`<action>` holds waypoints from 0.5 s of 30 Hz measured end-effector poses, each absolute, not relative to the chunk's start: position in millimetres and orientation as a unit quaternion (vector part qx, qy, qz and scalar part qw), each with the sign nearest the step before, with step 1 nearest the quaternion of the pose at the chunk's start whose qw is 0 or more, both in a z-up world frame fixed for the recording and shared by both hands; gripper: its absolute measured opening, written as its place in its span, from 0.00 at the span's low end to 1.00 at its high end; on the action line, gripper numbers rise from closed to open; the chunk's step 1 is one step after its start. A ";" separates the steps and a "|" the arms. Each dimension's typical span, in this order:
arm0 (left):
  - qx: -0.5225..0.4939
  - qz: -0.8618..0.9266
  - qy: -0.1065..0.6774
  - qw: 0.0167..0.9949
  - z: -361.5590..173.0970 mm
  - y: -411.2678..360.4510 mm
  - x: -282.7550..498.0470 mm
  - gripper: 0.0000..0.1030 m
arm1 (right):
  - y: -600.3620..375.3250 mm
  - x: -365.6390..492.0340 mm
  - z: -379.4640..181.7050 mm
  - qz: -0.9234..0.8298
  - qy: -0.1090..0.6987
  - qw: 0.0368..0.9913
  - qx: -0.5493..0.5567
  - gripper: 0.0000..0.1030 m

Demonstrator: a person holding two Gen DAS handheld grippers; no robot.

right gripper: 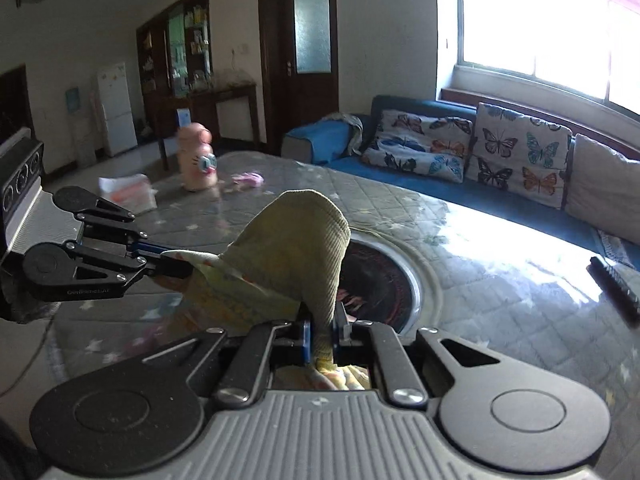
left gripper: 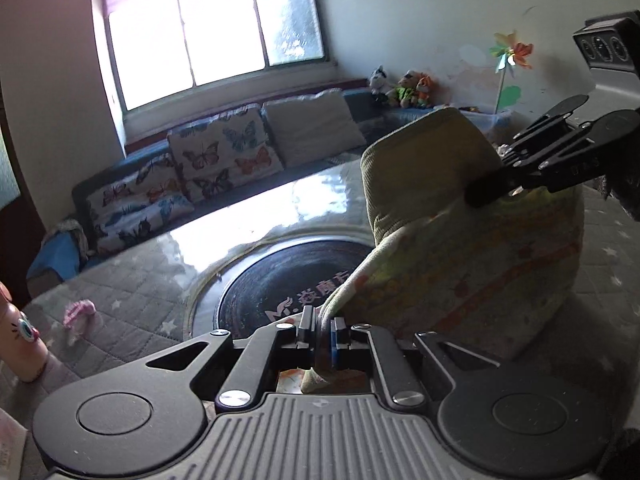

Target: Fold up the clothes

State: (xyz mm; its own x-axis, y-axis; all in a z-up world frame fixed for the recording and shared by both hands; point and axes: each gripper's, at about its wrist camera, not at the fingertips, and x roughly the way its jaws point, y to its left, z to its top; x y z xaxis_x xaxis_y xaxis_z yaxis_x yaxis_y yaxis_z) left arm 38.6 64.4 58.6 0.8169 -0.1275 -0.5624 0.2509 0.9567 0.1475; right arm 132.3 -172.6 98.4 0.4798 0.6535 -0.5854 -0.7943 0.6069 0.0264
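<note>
Basically the worktop (right gripper: 500, 280), quilted cover under glass with a round dark inset mid-surface, sits below the garment (left gripper: 460, 248), which is held clear above that inset, likely to let it hang before a fold. Pink bottle (right gripper: 197, 160) stands near the far edge. Left gripper (left gripper: 322, 330): fingers closed tight on a printed hem. Right gripper (right gripper: 322, 330): fingers clamped on the green ribbed edge.
</note>
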 end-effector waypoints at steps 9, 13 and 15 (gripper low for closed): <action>0.099 -0.071 0.354 0.927 8.8 76.8 110.7 0.08 | -128.0 200.0 37.0 0.381 0.325 0.855 -0.132 0.14; 0.085 -0.067 0.366 0.924 -0.9 77.9 117.6 0.11 | -139.5 205.3 16.5 0.355 0.329 0.870 -0.096 0.20; 0.082 -0.066 0.365 0.925 -0.2 78.8 117.4 0.11 | -152.5 196.6 13.9 0.344 0.322 0.878 -0.088 0.20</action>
State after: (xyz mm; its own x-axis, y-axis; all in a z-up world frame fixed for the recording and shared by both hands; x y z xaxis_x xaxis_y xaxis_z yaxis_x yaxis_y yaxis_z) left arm 117.4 78.8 -0.2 0.7244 -0.0625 -0.6865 0.1817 0.9780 0.1027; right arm 196.6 -152.5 13.9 0.5567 0.5465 -0.6257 -0.6598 0.7485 0.0668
